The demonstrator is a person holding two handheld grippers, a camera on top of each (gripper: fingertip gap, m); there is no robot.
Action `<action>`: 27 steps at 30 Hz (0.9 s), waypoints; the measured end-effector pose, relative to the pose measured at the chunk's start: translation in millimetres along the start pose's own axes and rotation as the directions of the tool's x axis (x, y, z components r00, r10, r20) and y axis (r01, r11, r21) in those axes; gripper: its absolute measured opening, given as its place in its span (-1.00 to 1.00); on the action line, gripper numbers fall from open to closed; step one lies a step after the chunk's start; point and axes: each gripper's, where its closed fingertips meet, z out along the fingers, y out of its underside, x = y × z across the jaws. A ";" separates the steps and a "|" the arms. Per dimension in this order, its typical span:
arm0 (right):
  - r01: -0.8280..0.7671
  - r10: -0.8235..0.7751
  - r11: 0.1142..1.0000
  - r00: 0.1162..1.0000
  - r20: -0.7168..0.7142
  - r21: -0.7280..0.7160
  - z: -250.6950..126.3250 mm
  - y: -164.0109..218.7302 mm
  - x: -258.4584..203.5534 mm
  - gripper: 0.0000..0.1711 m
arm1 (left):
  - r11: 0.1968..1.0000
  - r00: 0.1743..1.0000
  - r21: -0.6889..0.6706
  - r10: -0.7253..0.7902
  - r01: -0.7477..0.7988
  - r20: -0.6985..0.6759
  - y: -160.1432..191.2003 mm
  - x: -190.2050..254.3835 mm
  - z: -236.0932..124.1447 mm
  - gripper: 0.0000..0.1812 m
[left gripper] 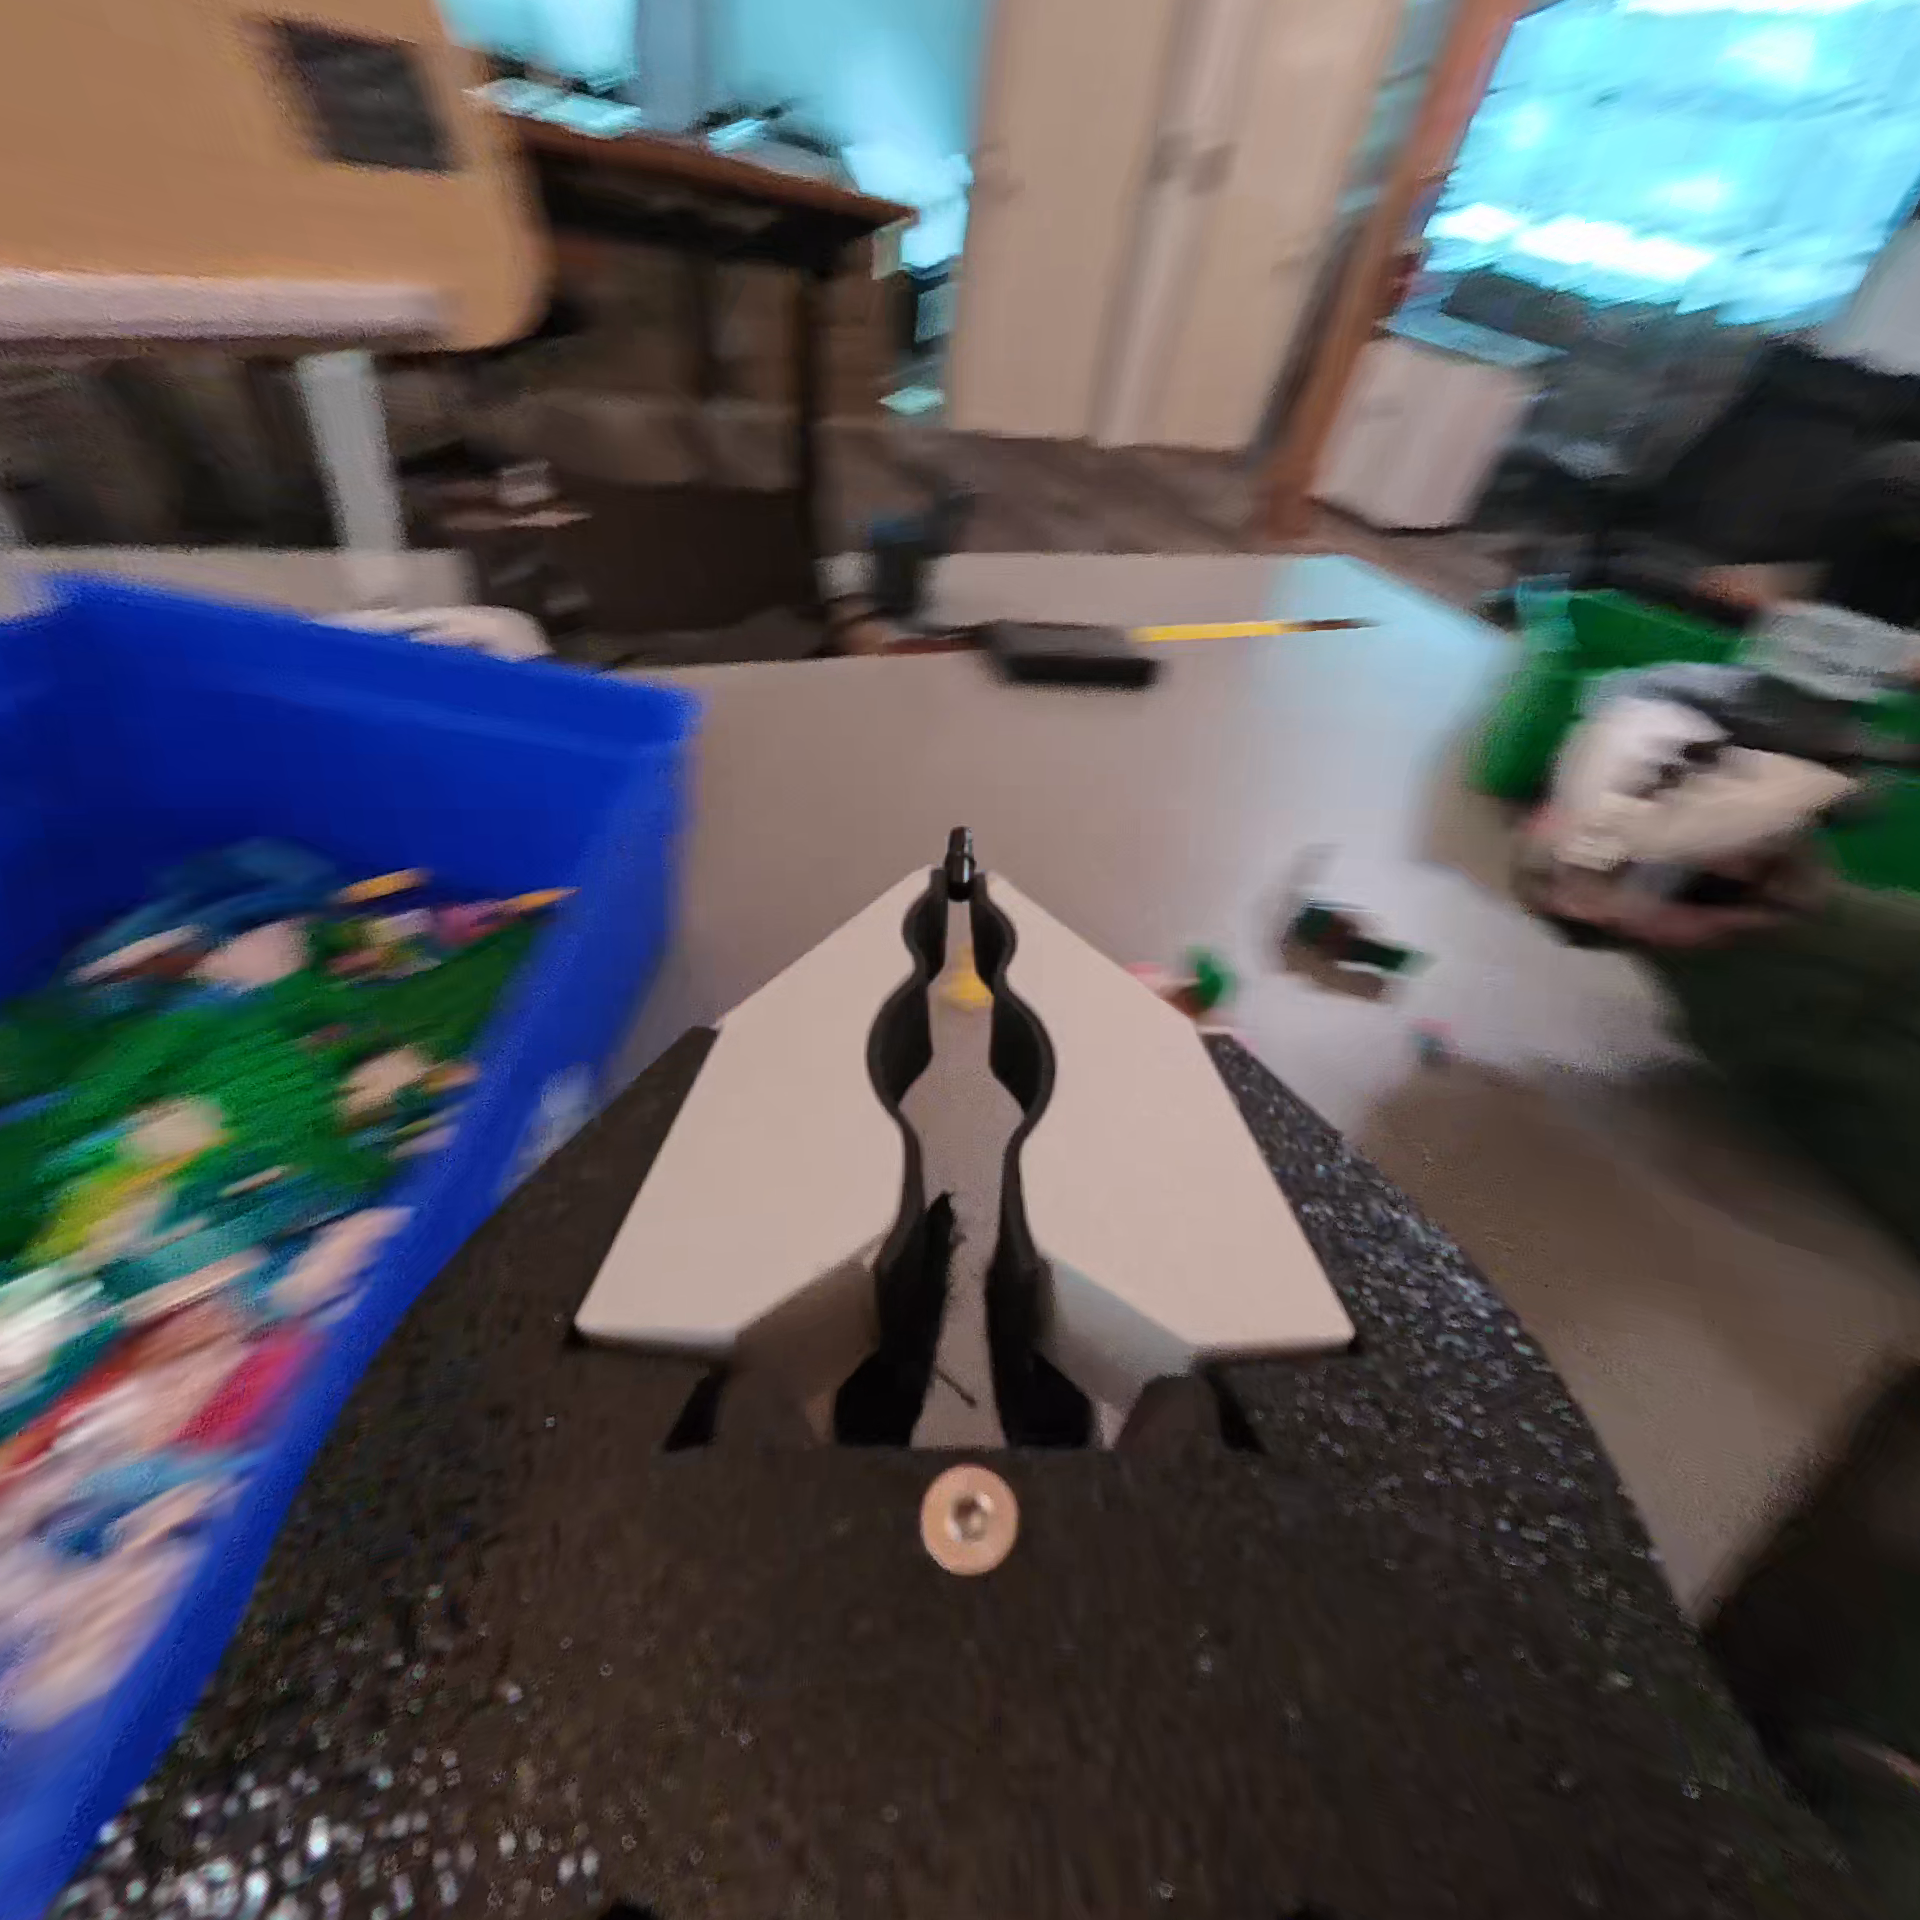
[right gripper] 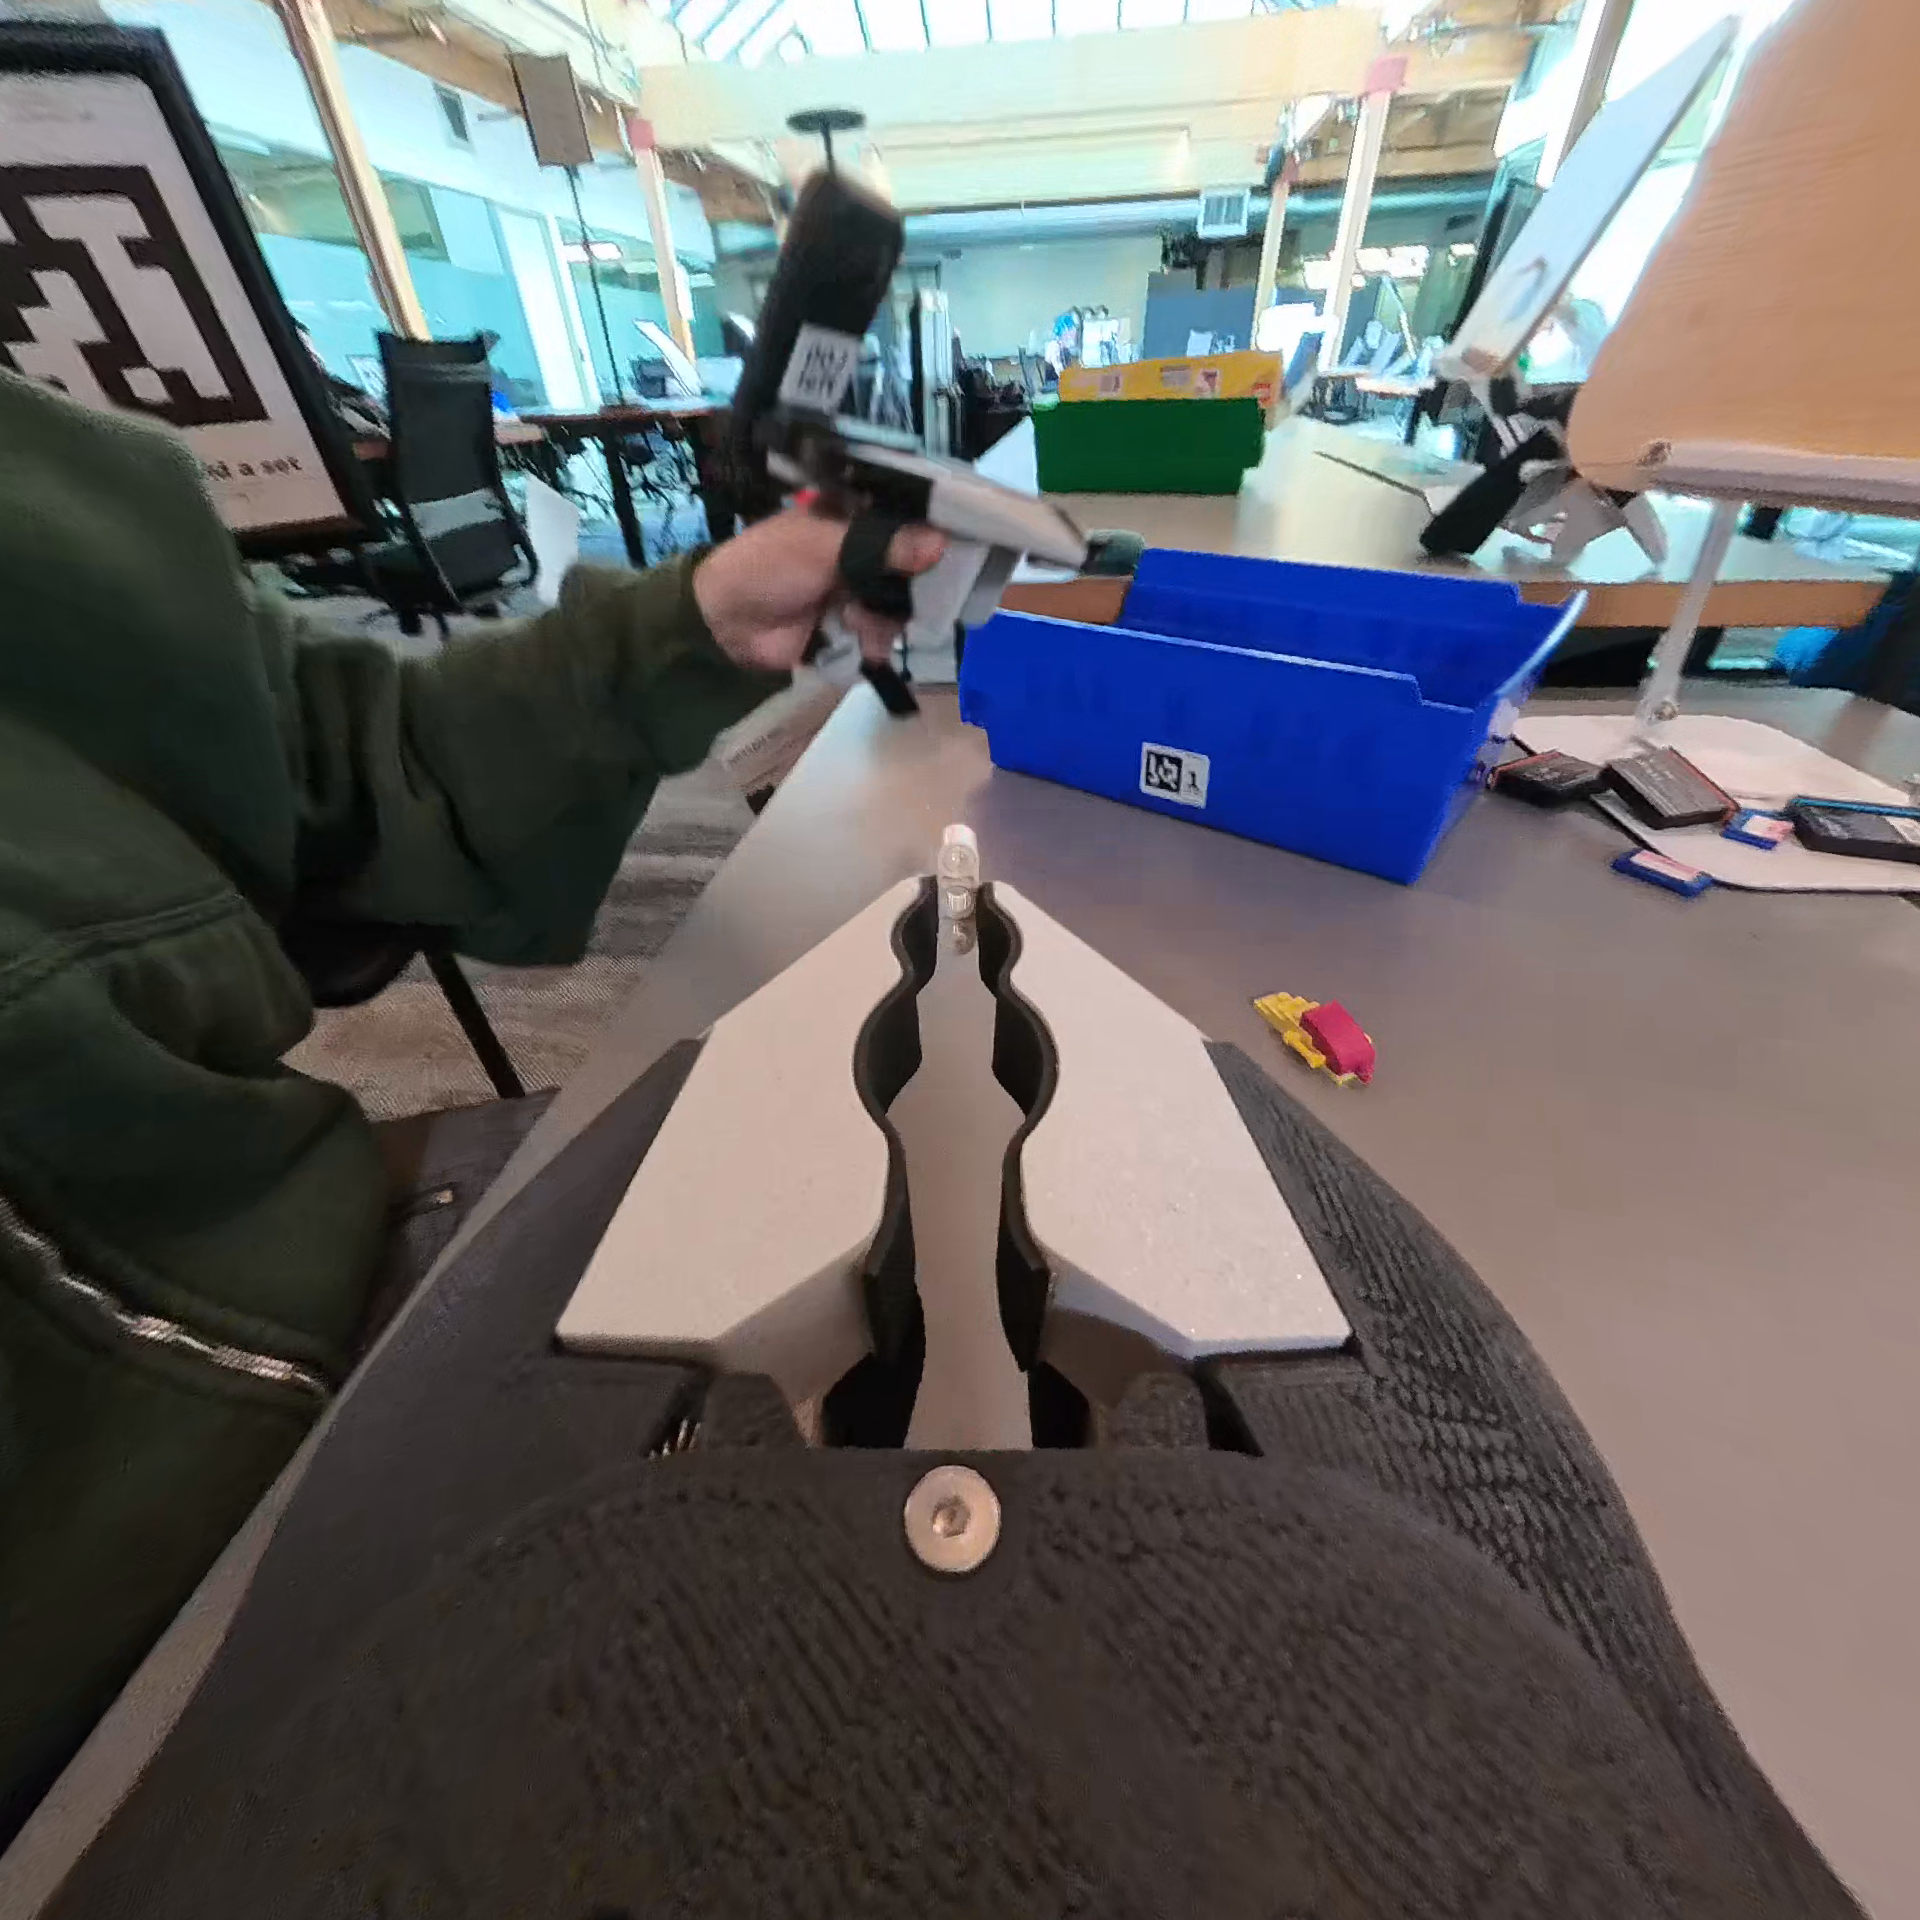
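Observation:
My left gripper (left gripper: pixel 958 888) is shut on a small black piece (left gripper: pixel 958 854) that sticks out past its tips. It hangs above the grey table (left gripper: pixel 831 790), beside a blue bin (left gripper: pixel 582 790) full of mixed coloured bricks (left gripper: pixel 239 1039). This view is motion-blurred. My right gripper (right gripper: pixel 956 896) is shut on a small clear piece (right gripper: pixel 956 857), low over the table's near left part (right gripper: pixel 1455 1195). A yellow and magenta brick cluster (right gripper: pixel 1320 1039) lies on the table to its right. In the right wrist view the left gripper (right gripper: pixel 1070 540), held in a hand (right gripper: pixel 769 603), is up by the blue bin's (right gripper: pixel 1247 727) left end.
A green bin (right gripper: pixel 1143 447) stands on the far table. Small dark packs and cards (right gripper: pixel 1662 800) lie on a white sheet at the right. A lamp stand (right gripper: pixel 1694 613) rises behind the bin. A green-sleeved arm (right gripper: pixel 312 727) fills the left. Loose small bricks (left gripper: pixel 1340 935) lie blurred. There is about 25 cm between the tips of the two grippers.

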 end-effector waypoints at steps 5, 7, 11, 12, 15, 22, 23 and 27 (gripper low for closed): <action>0.006 -0.011 0.997 0.998 -0.066 -0.075 4.5 18.7 10.2 -0.94 | 0.976 0.895 -0.218 0.086 0.012 0.438 -10.9 -141.4 -13.1 -0.61; 0.000 -0.006 0.997 0.997 -0.082 -0.075 4.6 20.4 13.4 -0.94 | 0.954 0.861 -0.291 0.095 0.064 0.500 -7.1 -168.2 -15.0 -0.16; 0.020 -0.030 0.997 0.992 -0.119 -0.079 5.7 21.5 17.8 -0.94 | 0.933 0.875 -0.346 0.087 0.096 0.477 -1.7 -171.3 -9.1 -0.01; 0.031 -0.041 0.996 0.991 -0.129 -0.079 6.0 21.0 18.5 -0.94 | 0.928 0.866 -0.364 0.113 0.083 0.486 -0.6 -171.4 -10.4 0.01; 0.130 -0.142 0.989 0.968 -0.209 -0.071 6.0 13.0 22.7 -0.94 | 0.952 0.923 -0.307 0.125 -0.007 0.364 -11.9 -126.3 5.4 -0.08; 0.536 -0.618 0.782 0.731 -0.288 -0.317 21.8 14.5 11.3 -0.94 | 0.928 0.891 -0.146 0.271 -0.342 -0.364 16.2 133.1 54.7 -0.60; 0.567 -0.658 0.750 0.694 -0.291 -0.342 23.7 14.2 9.7 -0.94 | 0.904 0.863 -0.109 0.350 -0.413 -0.365 21.4 150.9 56.1 -0.67; 0.679 -0.821 0.571 0.476 -0.315 -0.461 25.3 7.8 9.2 -0.94 | 0.899 0.869 -0.075 0.392 -0.432 -0.302 32.1 179.5 63.9 -0.80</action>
